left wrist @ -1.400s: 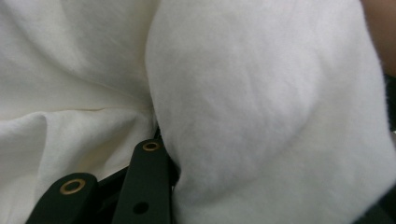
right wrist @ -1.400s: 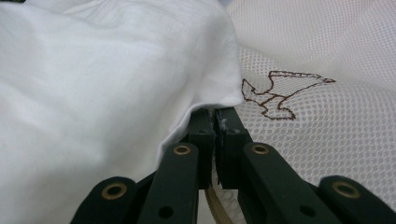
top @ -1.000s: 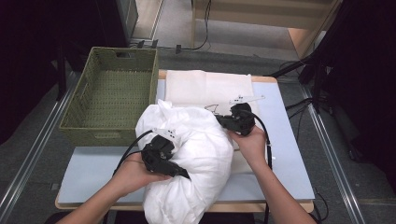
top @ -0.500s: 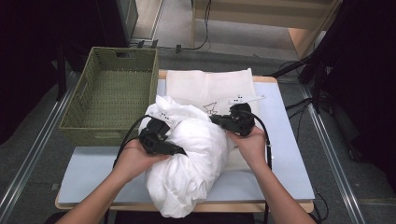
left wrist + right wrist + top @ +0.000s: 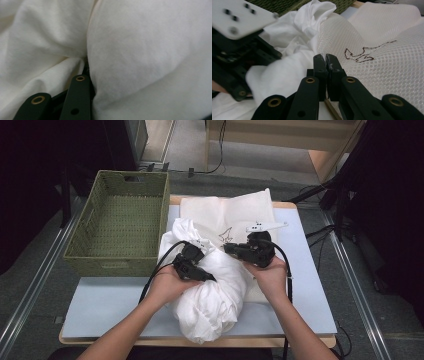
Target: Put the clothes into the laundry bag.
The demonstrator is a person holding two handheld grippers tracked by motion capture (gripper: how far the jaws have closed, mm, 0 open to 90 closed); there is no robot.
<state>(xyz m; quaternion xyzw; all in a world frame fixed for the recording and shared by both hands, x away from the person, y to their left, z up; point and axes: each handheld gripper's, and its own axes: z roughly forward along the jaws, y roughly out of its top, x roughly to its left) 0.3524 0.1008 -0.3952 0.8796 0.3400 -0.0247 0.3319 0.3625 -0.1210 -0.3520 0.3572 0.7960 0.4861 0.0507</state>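
My right hand-held gripper [image 5: 326,60] clamps the mesh bag's [image 5: 235,215] edge while the left [image 5: 197,270], grip hidden, pushes the white cloth [image 5: 210,295] toward twelve o'clock; most remains outside, mid-tabletop [image 5: 110,305].

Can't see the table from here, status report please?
Right gripper shut on mesh bag edge. Left gripper buried in white cloth, grip unclear. Basket alongside, nothing blocking.

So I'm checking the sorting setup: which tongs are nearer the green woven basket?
Left. The left tongs sit on the white bundle just beside the green woven basket; the right tongs are farther over, pinching the mesh bag.
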